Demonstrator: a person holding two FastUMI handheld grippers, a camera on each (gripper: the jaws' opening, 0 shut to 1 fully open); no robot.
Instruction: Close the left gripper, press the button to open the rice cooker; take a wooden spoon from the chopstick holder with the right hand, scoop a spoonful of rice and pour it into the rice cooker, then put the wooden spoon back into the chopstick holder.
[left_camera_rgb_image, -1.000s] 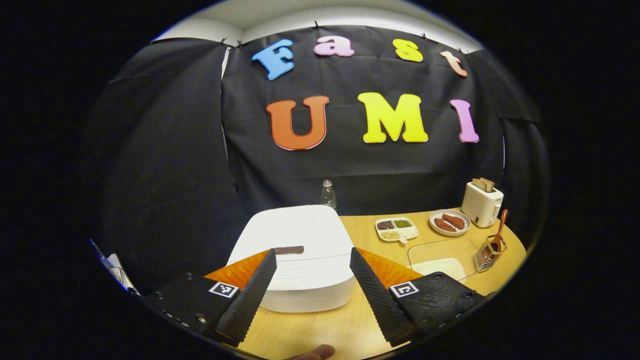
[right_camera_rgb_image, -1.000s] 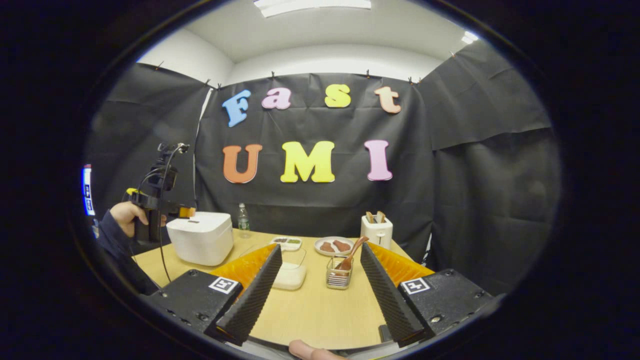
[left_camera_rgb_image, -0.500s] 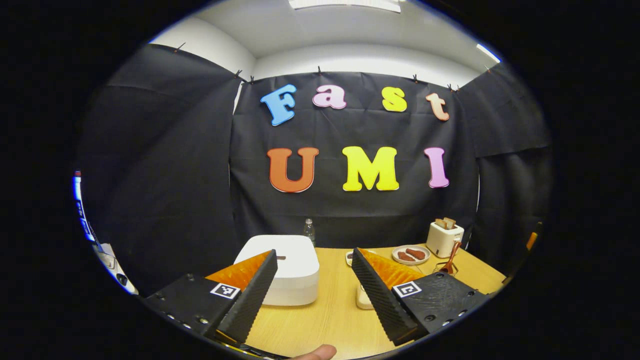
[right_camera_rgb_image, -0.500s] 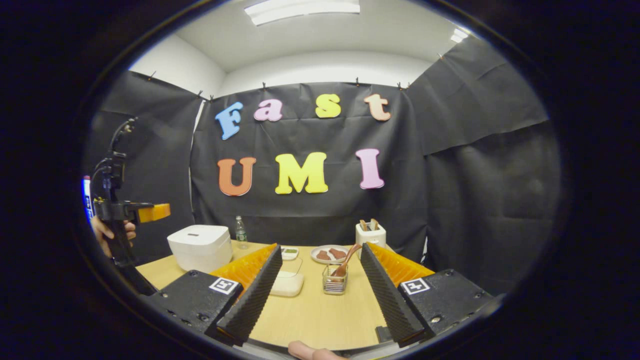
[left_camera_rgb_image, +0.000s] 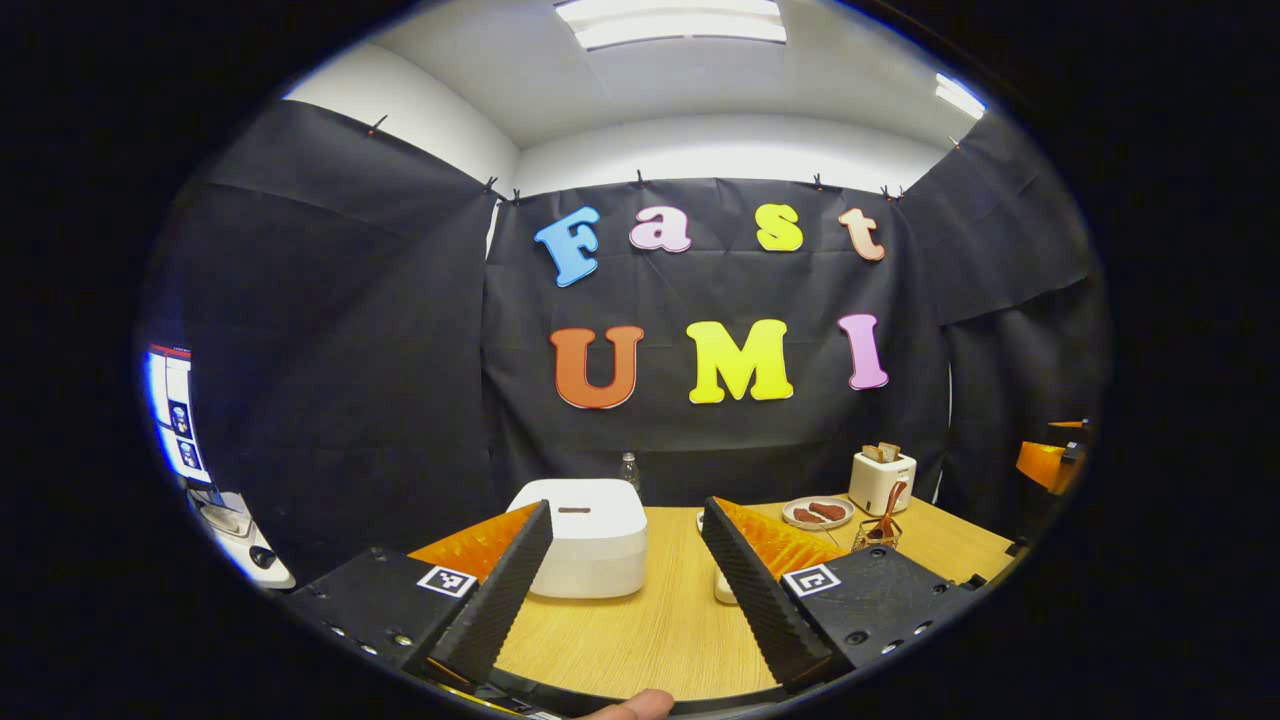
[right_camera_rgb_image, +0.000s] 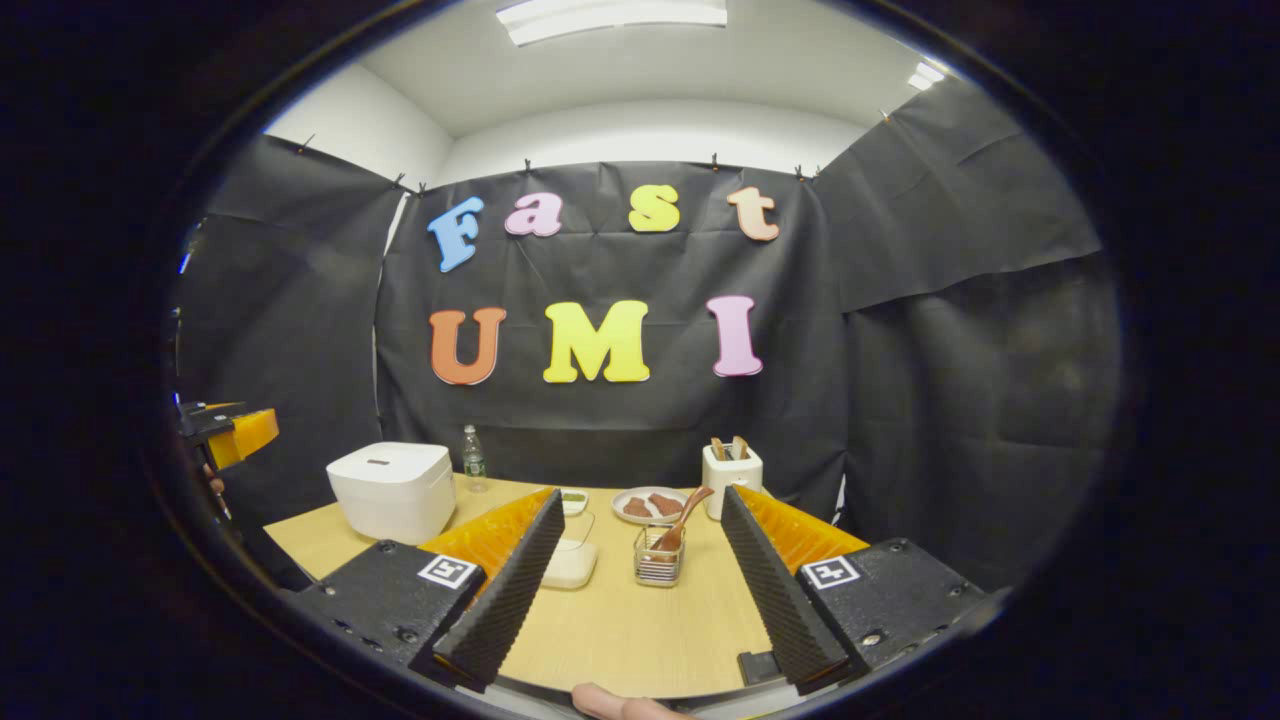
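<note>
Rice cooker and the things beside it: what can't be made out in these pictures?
- Rice cooker: button state too small, both views.
- Rice container: half hidden by a finger of the right tool, right gripper view.
- Divided dish: contents too small.
- Left tool: cut off by the edge, right gripper view.

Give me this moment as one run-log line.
left gripper: open, off rice cooker | lid: shut | right gripper: open | wooden spoon: in chopstick holder

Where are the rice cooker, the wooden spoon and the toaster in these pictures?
rice cooker (right_camera_rgb_image: 392, 490), right gripper view, on its front wall.
wooden spoon (right_camera_rgb_image: 684, 508), right gripper view, on its handle above the chopstick holder (right_camera_rgb_image: 657, 567).
toaster (left_camera_rgb_image: 880, 482), left gripper view, on its white side.
</note>
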